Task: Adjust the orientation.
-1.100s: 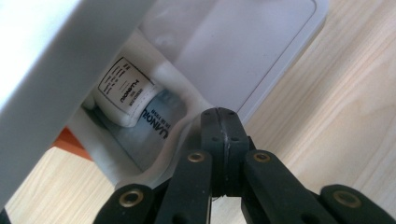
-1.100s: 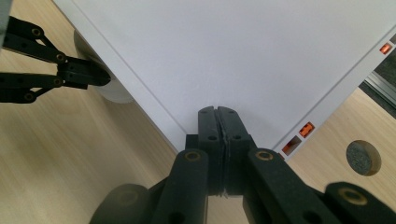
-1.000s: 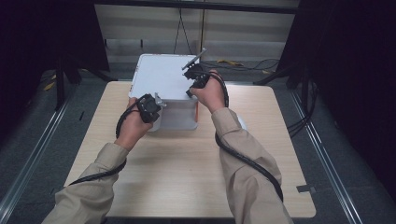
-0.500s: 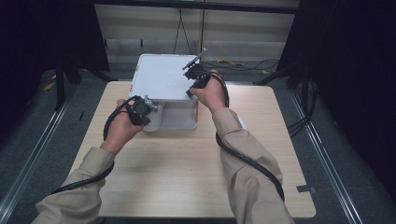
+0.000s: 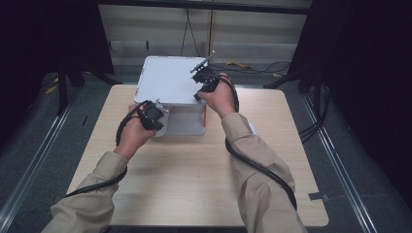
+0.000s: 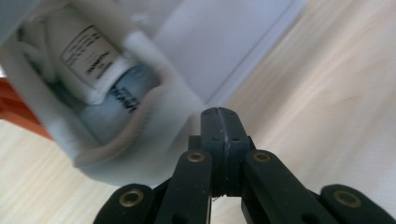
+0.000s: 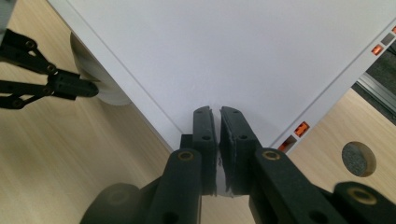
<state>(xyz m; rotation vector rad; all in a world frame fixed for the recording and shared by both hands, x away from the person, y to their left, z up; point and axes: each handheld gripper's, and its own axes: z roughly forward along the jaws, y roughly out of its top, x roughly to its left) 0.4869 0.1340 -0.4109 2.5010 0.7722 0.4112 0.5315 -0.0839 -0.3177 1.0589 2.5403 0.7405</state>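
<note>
White box lid [image 5: 167, 80] lies under right gripper [image 7: 217, 114], slightly parted; left gripper [image 6: 219, 114] closed beside it

Tan sleeves [image 5: 252, 160], black cables [image 5: 265, 170], black brass-riveted hand-held gripper [image 6: 219, 122]

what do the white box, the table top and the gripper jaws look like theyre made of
White box: probably matte card or plastic, going by its flat even surface and crisp edges. Table top: light wood or a wood-look laminate, with visible grain. Jaws of the right hand-held gripper: matte black plastic, it seems, with brass-coloured rivets.
</note>
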